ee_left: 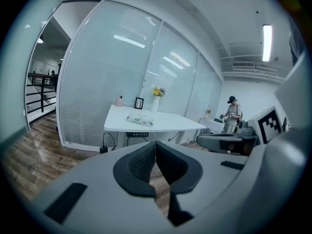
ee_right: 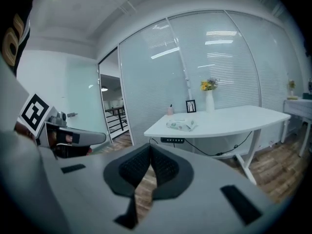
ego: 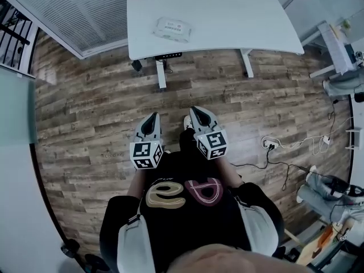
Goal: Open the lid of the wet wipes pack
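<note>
Wipes pack point(ego: 172, 29) lies well ahead, lengthwise parallel to the bench's point(ego: 227, 21) front edge; my left hand-held gripper point(ego: 153, 118) and right hand-held gripper point(ego: 194, 111), jaws together, empty, look equally far.

The person is holding both grippers out in front of the body, side by side and close together. The left gripper point(ego: 152, 117) is pointing forward and slightly downward, its jaws pressing together with nothing between them. The right gripper point(ego: 193, 110) is sitting just beside it, pointing much the same way, its jaws likewise meeting at the tips and holding nothing.
</note>
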A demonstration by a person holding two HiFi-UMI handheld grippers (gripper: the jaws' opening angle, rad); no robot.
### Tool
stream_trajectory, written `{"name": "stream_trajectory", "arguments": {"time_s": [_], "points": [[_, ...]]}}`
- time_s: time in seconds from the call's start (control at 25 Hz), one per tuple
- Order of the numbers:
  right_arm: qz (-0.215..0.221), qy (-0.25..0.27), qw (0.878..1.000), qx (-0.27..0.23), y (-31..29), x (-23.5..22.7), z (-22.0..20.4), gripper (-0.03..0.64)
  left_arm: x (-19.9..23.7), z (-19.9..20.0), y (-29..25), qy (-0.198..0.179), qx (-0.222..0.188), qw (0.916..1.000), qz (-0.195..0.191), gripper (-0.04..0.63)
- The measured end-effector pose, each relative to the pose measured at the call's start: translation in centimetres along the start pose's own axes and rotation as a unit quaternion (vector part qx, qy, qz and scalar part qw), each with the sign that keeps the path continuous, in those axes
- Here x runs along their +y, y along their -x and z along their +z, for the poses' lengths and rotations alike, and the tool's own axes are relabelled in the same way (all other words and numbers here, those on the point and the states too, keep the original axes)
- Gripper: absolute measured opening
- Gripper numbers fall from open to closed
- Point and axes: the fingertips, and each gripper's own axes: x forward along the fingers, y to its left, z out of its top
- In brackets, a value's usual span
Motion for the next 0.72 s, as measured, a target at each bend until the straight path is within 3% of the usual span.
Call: {"name": "stream_trajectory", "arguments": {"time_s": [0.72], "points": [[0.082, 0.025, 0.996, 0.013, -9.2, -14.1, 5.5, 0.012, -2.5, 5.1, -16.1, 0.038, -0.005, 0.9975, 0.060, 0.018]]}}
